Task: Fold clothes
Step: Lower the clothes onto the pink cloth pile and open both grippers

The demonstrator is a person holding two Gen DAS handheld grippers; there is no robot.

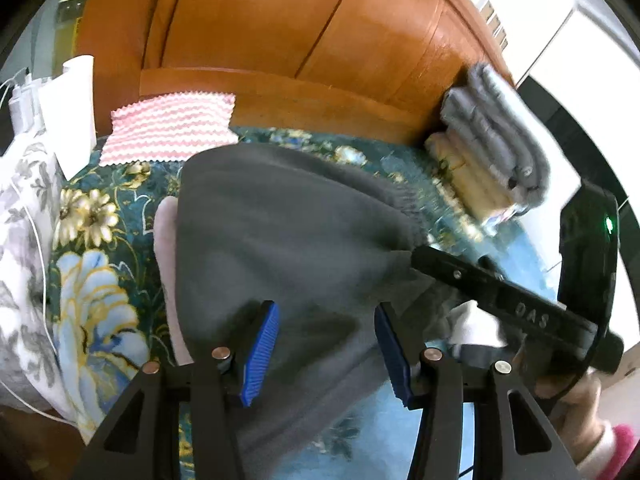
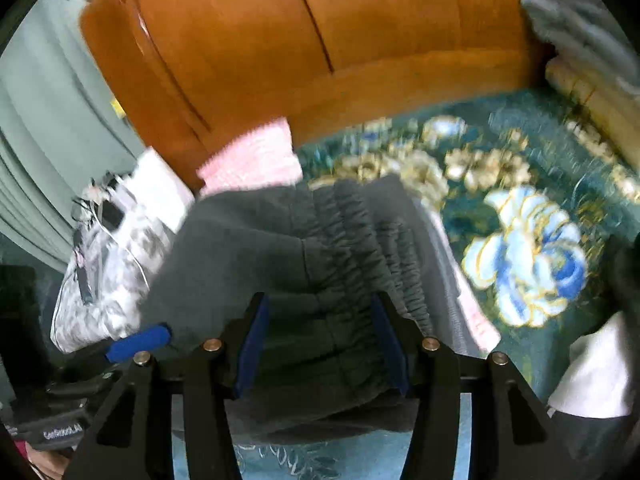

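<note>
closest in, the left gripper [image 1: 326, 354] stands with its blue pads spread wide, the grey sweatpants [image 1: 280, 232] lying between them. the right gripper [image 2: 320, 344] is likewise spread over the elastic waistband [image 2: 360, 240]. the pants rest on the floral bedspread [image 2: 520, 256]. beyond, a pink striped cloth [image 1: 168, 128] meets the wooden headboard [image 1: 280, 32], folded towels [image 1: 492, 140] stacked rightward.

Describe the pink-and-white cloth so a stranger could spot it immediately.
Start at the orange wooden headboard behind the floral bedspread. The pink-and-white cloth lies flat at its foot, beyond the dark grey garment. Only it has zigzag stripes; the folded stack nearby is plain grey and cream.
</note>
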